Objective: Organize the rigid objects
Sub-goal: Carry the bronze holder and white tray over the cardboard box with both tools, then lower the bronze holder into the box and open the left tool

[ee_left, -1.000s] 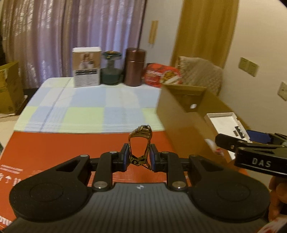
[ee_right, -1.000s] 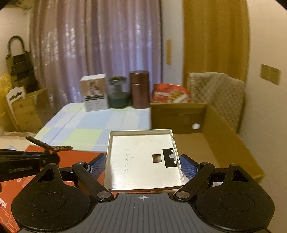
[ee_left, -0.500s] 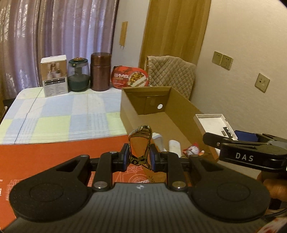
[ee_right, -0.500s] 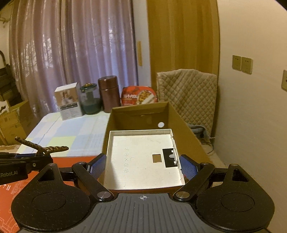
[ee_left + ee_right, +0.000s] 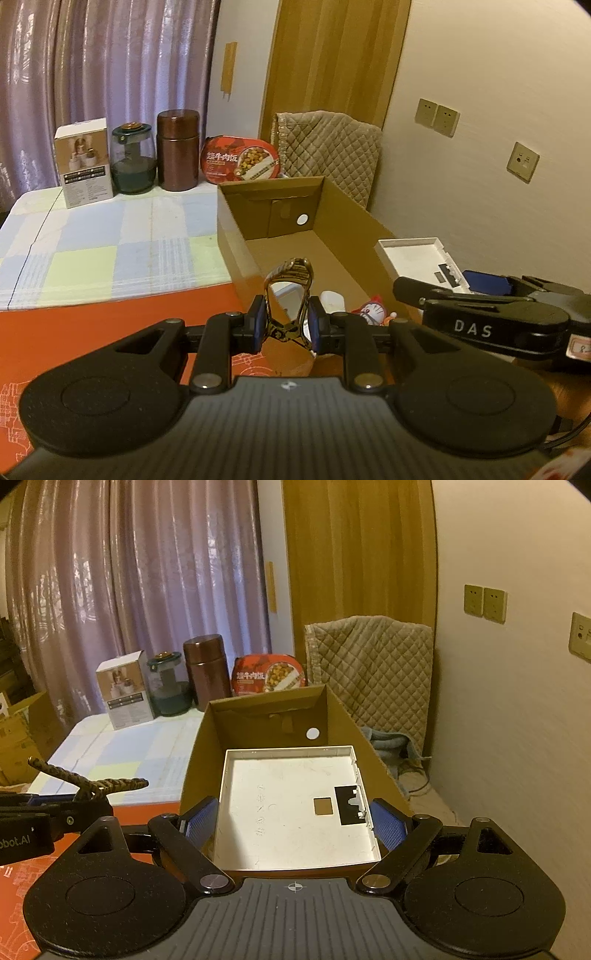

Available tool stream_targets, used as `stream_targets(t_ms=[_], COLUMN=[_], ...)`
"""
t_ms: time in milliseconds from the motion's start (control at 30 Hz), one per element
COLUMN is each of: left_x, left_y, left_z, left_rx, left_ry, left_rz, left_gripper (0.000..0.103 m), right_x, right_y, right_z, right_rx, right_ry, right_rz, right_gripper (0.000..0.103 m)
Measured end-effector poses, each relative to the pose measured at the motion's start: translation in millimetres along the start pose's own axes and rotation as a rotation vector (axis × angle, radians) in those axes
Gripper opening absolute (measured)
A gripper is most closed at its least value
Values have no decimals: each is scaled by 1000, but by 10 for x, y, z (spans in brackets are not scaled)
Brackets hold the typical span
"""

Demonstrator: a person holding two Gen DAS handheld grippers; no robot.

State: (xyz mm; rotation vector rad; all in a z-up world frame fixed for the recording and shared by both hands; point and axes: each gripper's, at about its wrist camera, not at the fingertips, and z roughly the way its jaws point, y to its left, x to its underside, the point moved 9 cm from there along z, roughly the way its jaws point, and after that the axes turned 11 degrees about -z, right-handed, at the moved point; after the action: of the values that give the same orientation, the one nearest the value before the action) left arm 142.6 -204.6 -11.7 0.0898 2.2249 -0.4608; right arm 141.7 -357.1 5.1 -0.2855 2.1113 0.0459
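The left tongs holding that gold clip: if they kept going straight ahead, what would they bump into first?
Probably the open cardboard box. The left tongs, shut on the gold clip, point down over its near edge toward its floor, where small items lie. Depth is hard to judge.

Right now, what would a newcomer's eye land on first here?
The open cardboard box dead ahead, with the white square tray clamped in the right gripper above it. Then the gold-and-black patterned clip pinched in the left gripper near the box's front corner.
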Motion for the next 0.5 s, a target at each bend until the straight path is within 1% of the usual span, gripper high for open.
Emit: stream_targets(t_ms=[200, 500], left_x=[-25, -66], left_y=[-102, -250], left_z=[110, 406], left_rx=[17, 28], left_ry=[8, 36], left_rz=[13, 35], left_gripper=[19, 19], right_x=[-3, 6], right_y=[-97, -329], right_z=[52, 280], right_rx=[10, 17], right_ry=[3, 31], right_rz=[2, 18], right_gripper=[84, 84])
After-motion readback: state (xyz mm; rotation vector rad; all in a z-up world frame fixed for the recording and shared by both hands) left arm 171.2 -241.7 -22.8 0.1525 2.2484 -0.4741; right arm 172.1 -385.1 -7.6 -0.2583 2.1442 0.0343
